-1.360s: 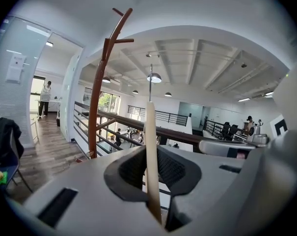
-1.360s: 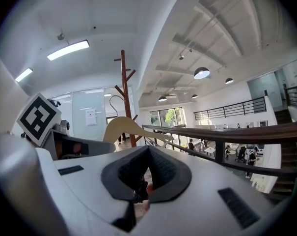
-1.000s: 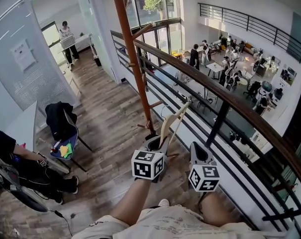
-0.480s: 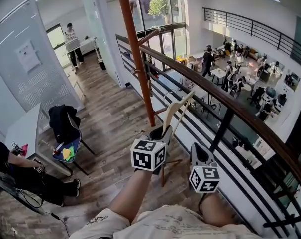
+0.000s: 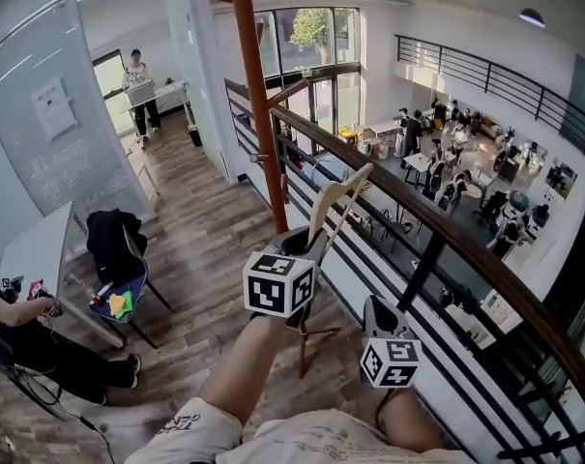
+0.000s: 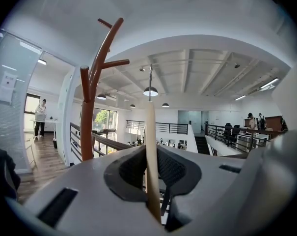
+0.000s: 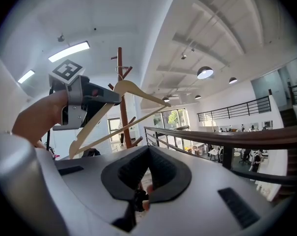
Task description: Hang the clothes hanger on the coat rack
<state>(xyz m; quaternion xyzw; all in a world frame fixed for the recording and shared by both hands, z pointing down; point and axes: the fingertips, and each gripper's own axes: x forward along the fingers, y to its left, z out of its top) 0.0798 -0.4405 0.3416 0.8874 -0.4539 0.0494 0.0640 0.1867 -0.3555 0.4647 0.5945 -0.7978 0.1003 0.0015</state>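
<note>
A pale wooden clothes hanger (image 5: 333, 207) sticks up and to the right from my left gripper (image 5: 305, 251), which is shut on it. In the left gripper view the hanger's bar (image 6: 151, 151) runs straight up between the pads. The brown coat rack (image 5: 257, 114) stands just behind and left of the hanger, and its branching pegs (image 6: 105, 53) rise above the hanger's top. My right gripper (image 5: 377, 311) hangs lower at the right with its jaws together and nothing in them. From the right gripper view I see the hanger (image 7: 134, 89) held beside the coat rack (image 7: 122, 100).
A black railing with a wooden handrail (image 5: 437, 222) runs diagonally at the right, over a lower floor with several people. A chair draped in black clothing (image 5: 117, 247) stands at the left beside a seated person (image 5: 26, 332). Another person (image 5: 137, 81) stands far down the corridor.
My left gripper has risen with the hanger, closer to the coat rack's pole. The right gripper has dropped slightly. The head view has tilted up.
</note>
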